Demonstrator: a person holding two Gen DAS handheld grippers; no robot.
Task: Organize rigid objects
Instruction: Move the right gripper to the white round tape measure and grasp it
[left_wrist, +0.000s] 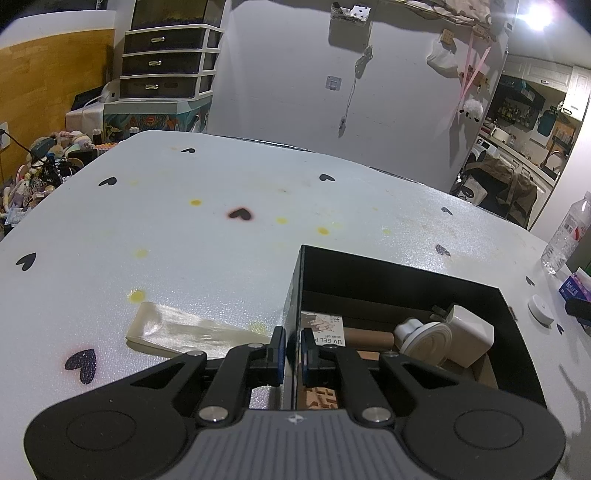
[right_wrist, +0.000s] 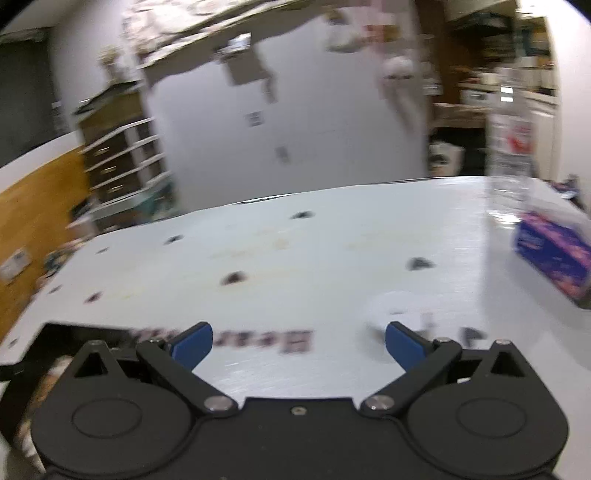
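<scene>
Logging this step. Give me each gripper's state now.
Left gripper: shut on the black box wall.
Right gripper: open, holding nothing.

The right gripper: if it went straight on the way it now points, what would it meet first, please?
Probably nothing at once: the right gripper is open over bare white table. A blurred white round object lies just right of its line; depth is unclear.

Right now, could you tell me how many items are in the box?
4 show in the box: gel packet at the left wall, brown tube beside it, white disc in the middle, white adapter at right. More may lie hidden beneath.
</scene>
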